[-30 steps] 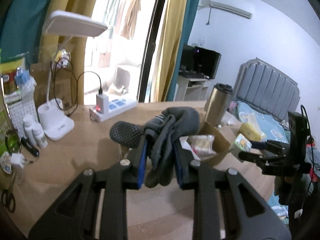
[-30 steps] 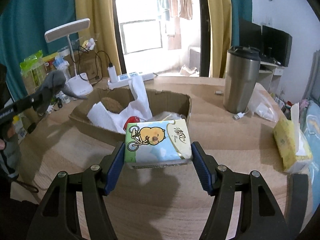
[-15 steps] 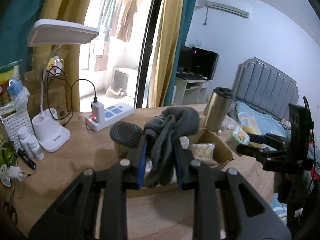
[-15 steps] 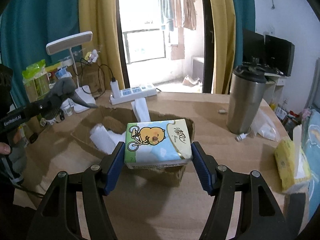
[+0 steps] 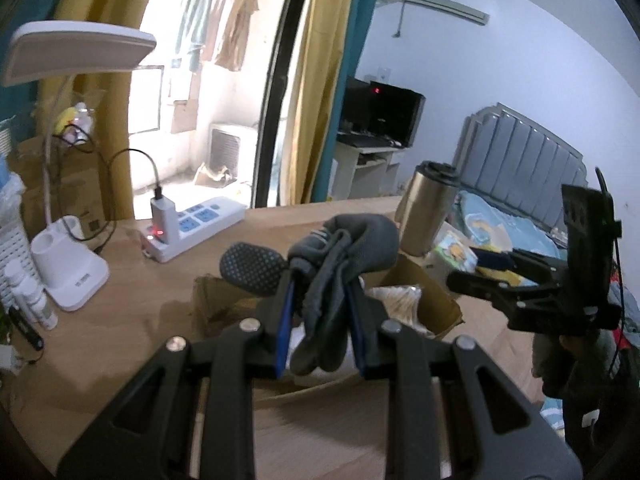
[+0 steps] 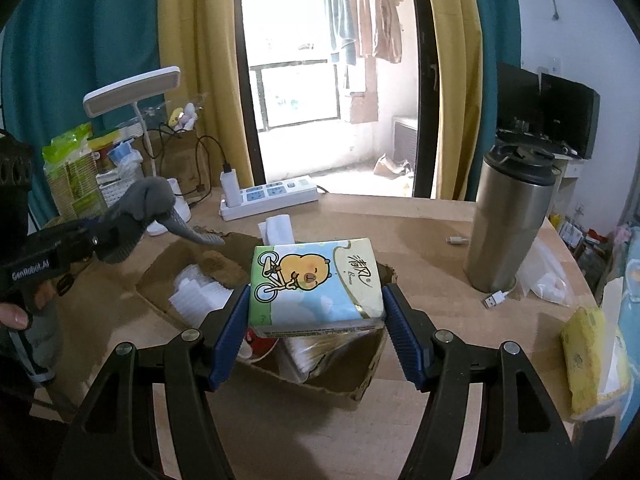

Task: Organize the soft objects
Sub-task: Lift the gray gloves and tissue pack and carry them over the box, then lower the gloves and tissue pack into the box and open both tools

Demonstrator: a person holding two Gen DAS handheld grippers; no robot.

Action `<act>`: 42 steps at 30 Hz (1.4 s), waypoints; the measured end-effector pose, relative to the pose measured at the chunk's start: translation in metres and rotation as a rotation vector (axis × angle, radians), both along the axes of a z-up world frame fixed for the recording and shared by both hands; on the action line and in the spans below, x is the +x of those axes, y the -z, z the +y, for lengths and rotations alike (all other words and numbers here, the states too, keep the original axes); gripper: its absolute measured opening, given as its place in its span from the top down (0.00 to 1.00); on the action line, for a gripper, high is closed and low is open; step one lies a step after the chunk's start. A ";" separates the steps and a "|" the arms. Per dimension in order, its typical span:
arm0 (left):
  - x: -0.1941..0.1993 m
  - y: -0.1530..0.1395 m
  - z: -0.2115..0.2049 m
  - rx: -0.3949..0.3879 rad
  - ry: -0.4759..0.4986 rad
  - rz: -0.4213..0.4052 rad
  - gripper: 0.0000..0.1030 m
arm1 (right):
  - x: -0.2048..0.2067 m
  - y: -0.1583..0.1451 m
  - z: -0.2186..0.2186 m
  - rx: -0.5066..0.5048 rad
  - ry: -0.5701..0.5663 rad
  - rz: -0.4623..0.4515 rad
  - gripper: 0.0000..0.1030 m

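You are holding your left gripper (image 5: 322, 300) above the open cardboard box (image 5: 434, 296) on the counter (image 5: 132, 320), its fingers (image 5: 285, 316) pinching a bunched grey sock (image 5: 348, 248) whose dotted sole (image 5: 252, 266) is sticking out to the left and whose loose end is hanging down between the blue pads. You are holding your right gripper (image 6: 316, 324) over the same box (image 6: 356, 376), its fingers (image 6: 229, 332) pressing on either side of a soft tissue pack (image 6: 316, 284) (printed with a cartoon chick on a bicycle), which is sitting level and clear of the box contents. Inside the box, white folded paper (image 6: 196, 292) and a clear bag of cotton swabs (image 6: 308, 350) are lying beneath the pack. In the right wrist view, your left gripper (image 6: 116, 232) is appearing at the left with the sock (image 6: 152, 204) draping over the box's far corner. A steel tumbler (image 6: 508, 220) is standing upright to the right of the box, a yellow tissue pack (image 6: 588, 356) is lying near the counter's right edge, and a white power strip (image 6: 272, 196) and desk lamp (image 6: 132, 88) are sitting behind.
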State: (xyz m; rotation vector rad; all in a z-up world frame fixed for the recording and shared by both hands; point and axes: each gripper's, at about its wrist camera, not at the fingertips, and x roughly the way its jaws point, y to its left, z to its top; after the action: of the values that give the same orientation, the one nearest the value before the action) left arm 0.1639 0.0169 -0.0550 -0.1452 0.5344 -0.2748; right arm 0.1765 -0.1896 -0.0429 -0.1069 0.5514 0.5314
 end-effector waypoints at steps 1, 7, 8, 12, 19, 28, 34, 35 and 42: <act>0.003 0.001 -0.003 0.001 0.008 0.004 0.75 | 0.003 0.001 0.000 0.003 0.002 0.003 0.33; 0.019 0.011 -0.012 -0.001 0.039 0.034 0.75 | 0.015 0.006 0.002 0.012 -0.002 0.018 0.33; 0.021 0.013 -0.014 -0.001 0.042 0.038 0.75 | 0.017 0.007 0.003 0.012 -0.003 0.020 0.33; 0.029 0.020 -0.018 -0.002 0.050 0.059 0.75 | 0.026 0.011 0.004 0.012 -0.006 0.031 0.33; 0.044 0.035 -0.027 0.000 0.065 0.109 0.74 | 0.039 0.019 0.004 0.015 -0.012 0.048 0.33; 0.067 0.061 -0.045 0.042 0.089 0.206 0.74 | 0.053 0.033 0.017 -0.007 -0.033 0.056 0.33; 0.074 0.078 -0.046 0.032 0.082 0.279 0.74 | 0.064 0.044 0.020 0.007 -0.048 0.081 0.33; 0.075 0.083 -0.046 0.024 0.080 0.296 0.74 | 0.066 0.046 0.021 0.009 -0.053 0.088 0.33; 0.079 0.091 -0.043 -0.009 0.075 0.309 0.72 | 0.067 0.054 0.029 -0.033 -0.057 0.078 0.32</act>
State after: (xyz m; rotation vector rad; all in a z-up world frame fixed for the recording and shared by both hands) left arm 0.2429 -0.0262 -0.1456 -0.1778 0.8466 -0.3298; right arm 0.2439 -0.1607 -0.0972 -0.1338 0.6345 0.5844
